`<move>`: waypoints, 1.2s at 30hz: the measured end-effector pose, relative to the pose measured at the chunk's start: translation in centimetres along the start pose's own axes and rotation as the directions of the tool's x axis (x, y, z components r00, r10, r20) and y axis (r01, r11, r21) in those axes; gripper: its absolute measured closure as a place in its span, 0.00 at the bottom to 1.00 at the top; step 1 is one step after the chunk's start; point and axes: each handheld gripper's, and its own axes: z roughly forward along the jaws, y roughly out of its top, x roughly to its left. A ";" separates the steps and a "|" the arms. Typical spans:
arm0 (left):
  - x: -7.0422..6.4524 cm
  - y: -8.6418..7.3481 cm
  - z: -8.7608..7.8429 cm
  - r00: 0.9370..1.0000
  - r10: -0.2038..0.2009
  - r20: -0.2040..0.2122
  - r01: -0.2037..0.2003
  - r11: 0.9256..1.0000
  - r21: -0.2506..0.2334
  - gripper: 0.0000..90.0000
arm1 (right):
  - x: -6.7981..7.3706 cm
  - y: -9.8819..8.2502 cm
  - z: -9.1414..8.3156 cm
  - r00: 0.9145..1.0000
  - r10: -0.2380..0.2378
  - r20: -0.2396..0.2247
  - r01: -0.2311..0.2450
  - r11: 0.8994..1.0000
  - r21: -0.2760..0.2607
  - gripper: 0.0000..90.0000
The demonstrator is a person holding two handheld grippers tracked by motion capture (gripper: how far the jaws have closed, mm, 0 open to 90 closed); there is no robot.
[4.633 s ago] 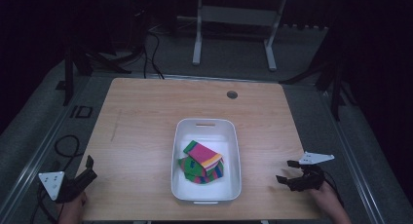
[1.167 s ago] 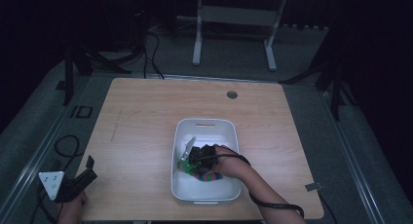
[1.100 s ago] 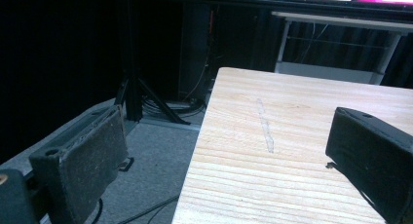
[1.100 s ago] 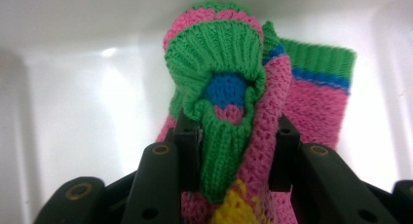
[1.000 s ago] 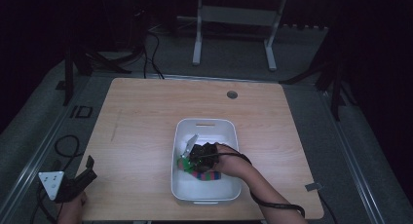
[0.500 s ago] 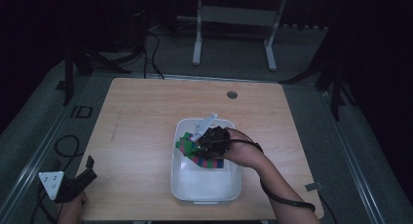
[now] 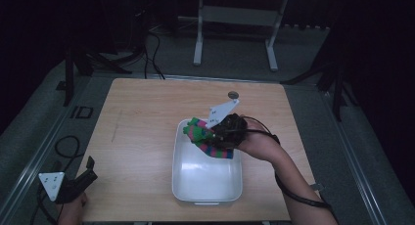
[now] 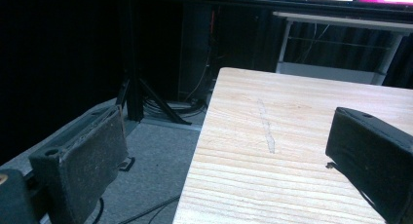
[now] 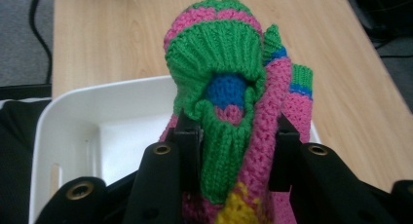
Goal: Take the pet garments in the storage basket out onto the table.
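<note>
The right gripper [image 7: 215, 133] is clamping a bundle of knitted socks [image 7: 208, 139], striped in green, pink and blue with a patch of yellow, and is holding it in the air above the far end of the white bin [image 7: 205, 183]. In the right gripper view the knitted socks [image 9: 234, 87] are sitting squarely between the two black jaws, which are pressing in on the fabric from both sides; a rolled green cuff with a blue centre is bulging out past the fingertips [image 9: 187, 129], and more knit is hanging down below them. The white bin [image 9: 68, 117] is lying underneath on the wooden table [image 7: 142, 137]. The left gripper [image 7: 78, 183] is resting at the near left corner of the table, well apart from the bin, and in the left gripper view its jaws are standing wide apart with nothing between them, the wooden table [image 8: 292, 136] stretching ahead.
</note>
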 end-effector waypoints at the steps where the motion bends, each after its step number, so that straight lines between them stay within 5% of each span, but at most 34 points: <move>1: 0.0 0.0 0.0 1.000 0.001 -0.001 -0.001 1.000 -0.001 0.02 | -0.3 -0.4 -0.7 1.000 0.007 0.013 -0.007 1.000 -0.001 0.74; 19: 0.0 0.0 0.0 1.000 0.001 -0.006 -0.001 1.000 0.002 0.02 | -3.1 -5.9 -6.1 0.983 0.128 0.135 -0.125 0.992 -0.030 0.73; 24: 0.0 0.0 0.0 1.000 0.000 -0.007 0.000 1.000 0.001 0.02 | -3.8 -7.9 -7.5 0.971 0.162 0.174 -0.160 0.987 -0.026 0.73; 30: 0.0 0.0 0.0 1.000 0.004 -0.008 -0.004 1.000 0.001 0.02 | -4.6 -11.5 -9.9 0.948 0.227 0.225 -0.227 0.974 -0.029 0.73; 36: -0.1 0.0 0.0 1.000 0.005 -0.009 -0.005 1.000 -0.001 0.02 | -4.8 -14.1 -10.3 0.931 0.269 0.246 -0.272 0.962 -0.024 0.73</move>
